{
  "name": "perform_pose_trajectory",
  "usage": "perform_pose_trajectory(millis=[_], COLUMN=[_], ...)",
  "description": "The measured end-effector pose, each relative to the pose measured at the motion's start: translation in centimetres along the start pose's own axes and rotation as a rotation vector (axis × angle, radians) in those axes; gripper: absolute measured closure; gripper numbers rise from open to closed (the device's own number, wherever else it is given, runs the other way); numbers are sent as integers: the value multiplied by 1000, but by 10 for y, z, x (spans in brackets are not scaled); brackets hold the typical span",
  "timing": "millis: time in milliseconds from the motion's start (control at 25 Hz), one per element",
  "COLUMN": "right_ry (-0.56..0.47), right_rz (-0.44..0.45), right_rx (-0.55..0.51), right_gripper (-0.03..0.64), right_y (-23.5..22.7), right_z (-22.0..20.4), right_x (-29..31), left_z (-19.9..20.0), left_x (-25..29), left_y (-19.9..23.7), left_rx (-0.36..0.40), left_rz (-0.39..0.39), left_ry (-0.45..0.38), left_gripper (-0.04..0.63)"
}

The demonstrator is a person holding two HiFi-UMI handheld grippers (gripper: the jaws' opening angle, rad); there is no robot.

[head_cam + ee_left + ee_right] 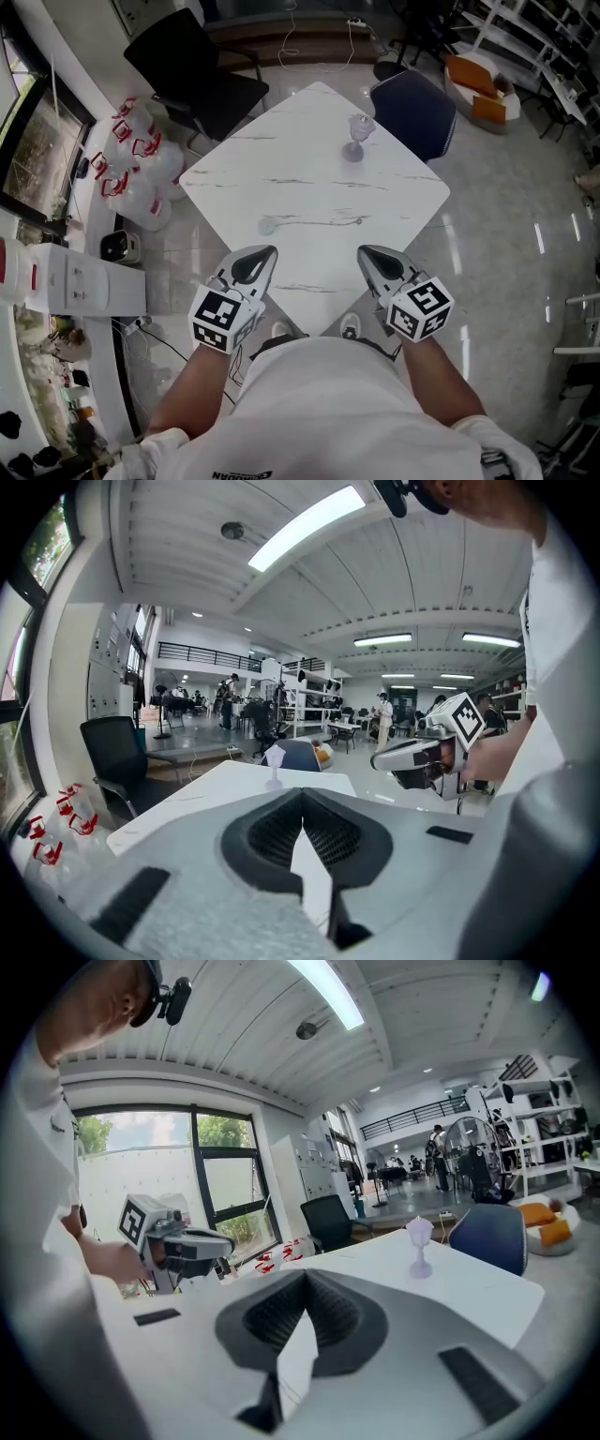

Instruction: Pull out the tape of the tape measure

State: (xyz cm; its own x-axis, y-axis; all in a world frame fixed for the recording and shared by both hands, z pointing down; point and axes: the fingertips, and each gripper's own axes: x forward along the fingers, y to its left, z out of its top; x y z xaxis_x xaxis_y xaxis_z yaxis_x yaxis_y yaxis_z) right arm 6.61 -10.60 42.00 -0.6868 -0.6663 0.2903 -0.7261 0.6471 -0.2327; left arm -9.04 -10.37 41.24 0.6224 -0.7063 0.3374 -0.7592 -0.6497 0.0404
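My left gripper (265, 251) and right gripper (366, 251) hover side by side over the near corner of the white marble-look table (309, 187). Both are shut, with nothing between the jaws. In the left gripper view the left gripper (302, 794) has its jaws meeting at the tip, and the right gripper (412, 754) shows at the right. The right gripper view shows the right gripper (305, 1279) closed the same way, with the left gripper (187, 1241) at the left. A small pale round thing (268, 225) lies just beyond the left tips, too small to identify. I see no clear tape measure.
A clear lilac goblet (354, 139) stands near the table's far corner. A black chair (192, 70) and a blue chair (412, 112) sit beyond the table. White bags with red print (131, 164) and white boxes (84, 281) line the left wall.
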Motion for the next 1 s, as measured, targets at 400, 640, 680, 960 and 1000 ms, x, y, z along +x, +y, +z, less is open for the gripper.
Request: perform_pose_trajectory(millis=[400,640,680,960,1000], right_ry=[15,20,20,29,30], right_rz=[-3,-3,-3,-2,-3], right_rx=[7,3,3,0,-1], right_gripper=[612,612,612,612,613], right_y=[-3,-4,-4,-2,-2], right_z=[-5,-8,-8,-7,-8], right_x=[4,5,5,7,7], left_z=[-3,-6,-7,-6,-6], left_x=[3,4,4,3,3], left_y=[-2,-1,-1,1,1], left_rx=[0,5,5,8,9], left_rz=[-2,0,0,0,0], left_ry=[15,19,19,22,22], left_gripper=[586,586,586,586,586])
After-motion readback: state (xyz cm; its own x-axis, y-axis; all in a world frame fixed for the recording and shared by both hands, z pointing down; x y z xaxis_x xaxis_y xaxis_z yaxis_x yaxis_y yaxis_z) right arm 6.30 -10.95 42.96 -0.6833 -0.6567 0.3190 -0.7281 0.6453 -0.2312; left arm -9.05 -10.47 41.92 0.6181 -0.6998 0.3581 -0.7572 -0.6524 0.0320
